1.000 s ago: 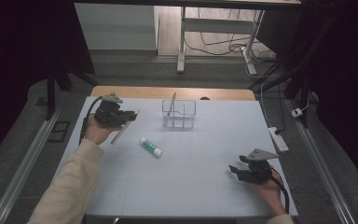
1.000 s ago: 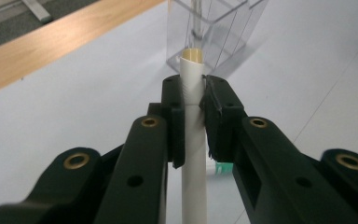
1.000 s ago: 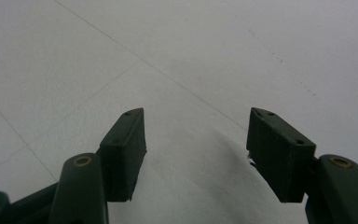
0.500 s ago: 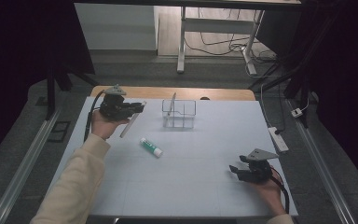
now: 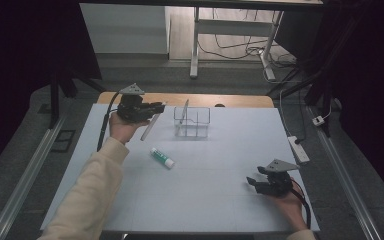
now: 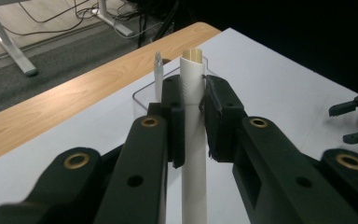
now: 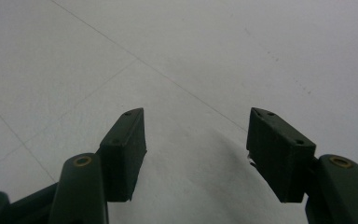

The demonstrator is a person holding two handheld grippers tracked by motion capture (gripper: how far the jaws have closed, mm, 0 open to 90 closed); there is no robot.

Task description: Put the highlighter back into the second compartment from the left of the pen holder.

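Observation:
My left gripper (image 5: 152, 107) is raised over the table's far left, shut on a long white tube (image 5: 150, 127) that slants down below the jaws. In the left gripper view the white tube (image 6: 193, 140) runs up between the two pads, its tip toward a clear wire-framed holder (image 6: 144, 95). That clear holder (image 5: 192, 122) stands at the far middle with a thin pale stick (image 5: 183, 112) leaning in it. A white and green glue stick (image 5: 162, 157) lies on the white table (image 5: 205, 200). My right gripper (image 5: 252, 183) rests low at the near right, open over bare table (image 7: 191, 93).
A wooden strip (image 5: 240, 101) runs along the table's far edge. A white power strip (image 5: 300, 149) lies off the right edge. Metal rails (image 5: 25, 170) flank the table, and desk legs with cables (image 5: 230, 45) stand on the floor beyond.
My left gripper has lifted and moved right toward the clear holder, carrying the white tube. The right gripper has stayed where it was.

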